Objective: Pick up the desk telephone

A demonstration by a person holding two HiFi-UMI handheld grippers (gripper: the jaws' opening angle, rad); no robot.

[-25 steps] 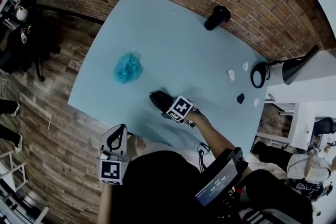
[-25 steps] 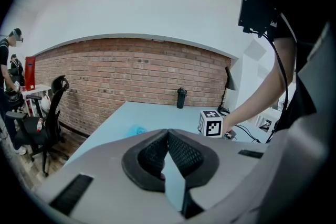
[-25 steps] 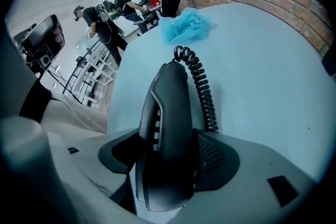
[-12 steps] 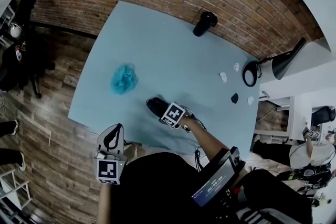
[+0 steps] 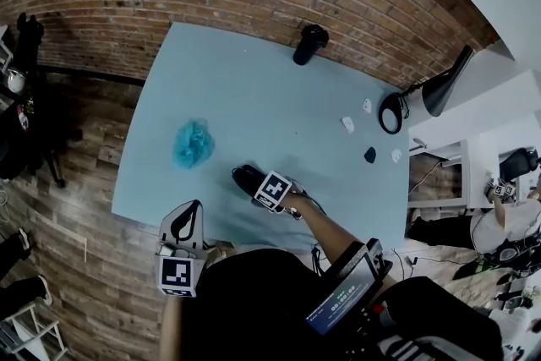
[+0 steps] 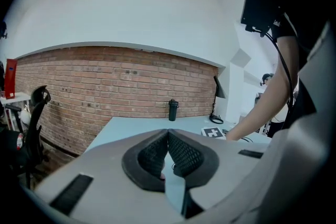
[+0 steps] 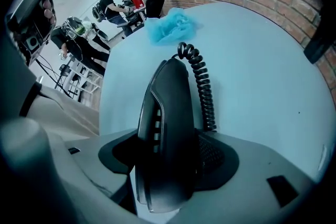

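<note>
Since my right gripper (image 7: 170, 162) has its 2 pads pressed on either side of the black desk telephone (image 7: 167, 113), I judge the grasp made and the lift about to begin. The telephone lies near the front edge of the pale blue table (image 5: 254, 89), narrow end pointing away from me, with its coiled cord (image 7: 202, 86) running along its right side. I cannot tell from any view whether it has left the surface yet.

My left gripper (image 6: 168, 136) hangs off the near edge of the table, well apart from the telephone. Its pads meet at the tips with nothing between them, so it plays no part in this step.

The next move, as I read it, calls for a straight rise with firm pressure, because the body is smooth and tapered and could slip forward out of my pads. The cord may drag or tug as it comes up, so a slow lift seems wise. A crumpled blue bundle (image 5: 192, 143) sits to the left, clear of the path.

As for writing, I can read none: the telephone shows a column of small pale buttons but no legible brand. The marker cube (image 5: 273, 189) carries only a black-and-white square pattern.
</note>
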